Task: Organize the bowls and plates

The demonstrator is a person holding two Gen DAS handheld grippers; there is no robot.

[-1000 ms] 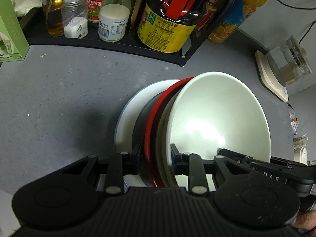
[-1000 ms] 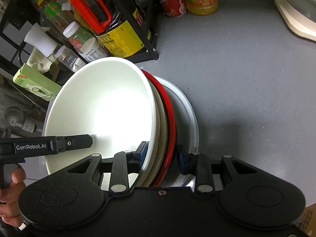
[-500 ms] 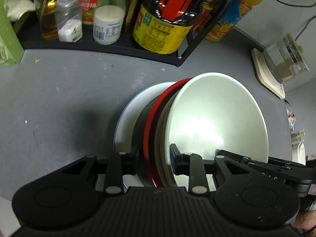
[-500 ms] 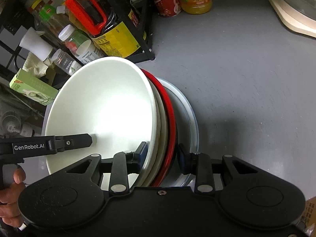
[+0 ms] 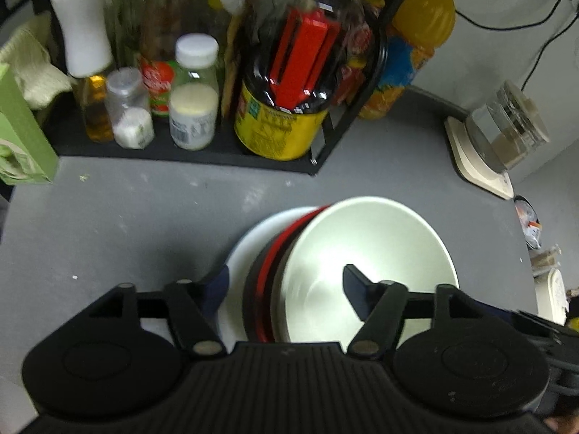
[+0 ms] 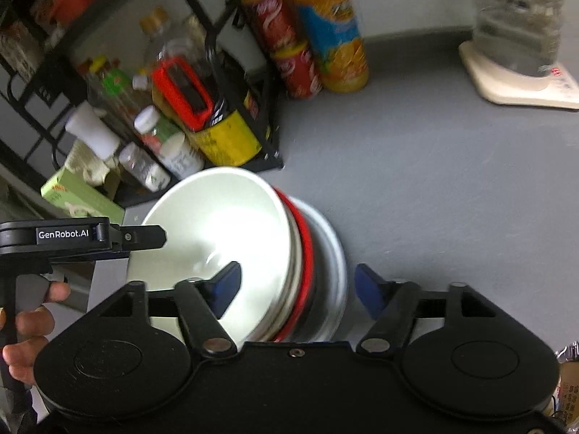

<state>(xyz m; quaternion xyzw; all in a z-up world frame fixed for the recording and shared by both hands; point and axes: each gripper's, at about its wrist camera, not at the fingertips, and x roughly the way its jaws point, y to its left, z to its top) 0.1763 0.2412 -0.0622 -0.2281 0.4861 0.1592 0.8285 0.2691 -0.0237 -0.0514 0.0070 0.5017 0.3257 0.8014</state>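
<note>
- A grey counter fills the space, lightly speckled, with a pale wall behind it at 12 o'clock.
- A black rack stands along the back at 11 o'clock, crowded with bottles and jars; a big dark bottle with a yellow label and a red handle sits at its right end.
- An orange juice bottle and a red can stand just beside the rack, toward 12 o'clock in the right wrist view.
- A glass kettle on a cream base sits at 2 o'clock, well apart from the dishes.
- A green box leans at the rack's left end, at 9 o'clock.
- The stack of dishes rests on the counter near its front, at 6 o'clock. It is nested: a wide white plate at the bottom, a bowl with a black wall and red rim on it, and a glossy cream-white bowl on top with a bright glare inside.
- The left claw stands wide, having just been opening; its pads straddle the stack's rims without pressing them.
- The right claw is likewise spread wide, having just been opening, one blue pad over the white bowl's inside and the other outside the plate, both clear of the dishes.
- A hand grips the left claw's handle at 9 o'clock in the right wrist view.
</note>
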